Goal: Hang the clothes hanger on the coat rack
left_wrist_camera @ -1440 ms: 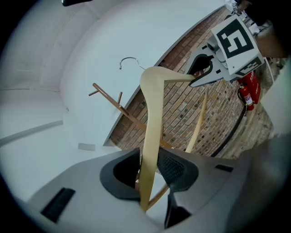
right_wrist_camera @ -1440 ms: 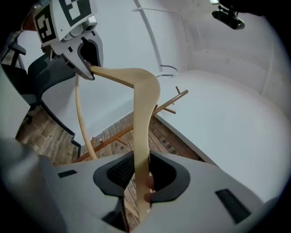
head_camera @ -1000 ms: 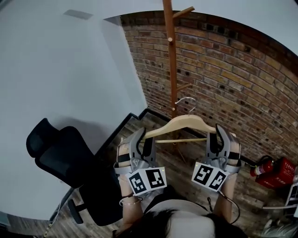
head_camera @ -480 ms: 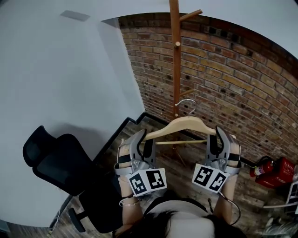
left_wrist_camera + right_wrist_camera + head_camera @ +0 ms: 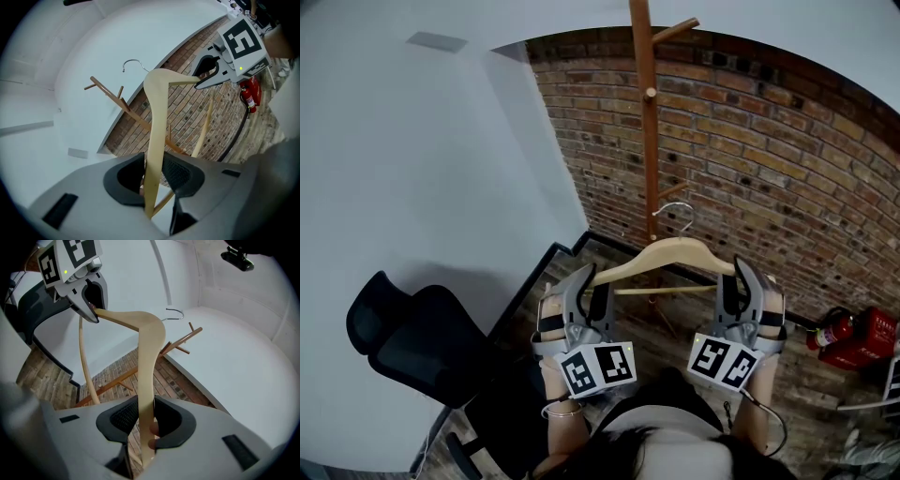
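Jaws clenched on clothes hanger (image 5: 670, 249), left gripper (image 5: 592, 279) at one end, right gripper (image 5: 735, 277) at other. Held level; metal hook (image 5: 677, 208) just beside coat rack (image 5: 649, 122).

Soft even indoor light, no hard shadows, white wall (image 5: 422, 187) left of the coat rack (image 5: 647, 122) bright and flat, brick wall (image 5: 750, 141) right of it sharp, heavy fisheye bending at edges, black corners in both gripper views, nearest foreground blurred
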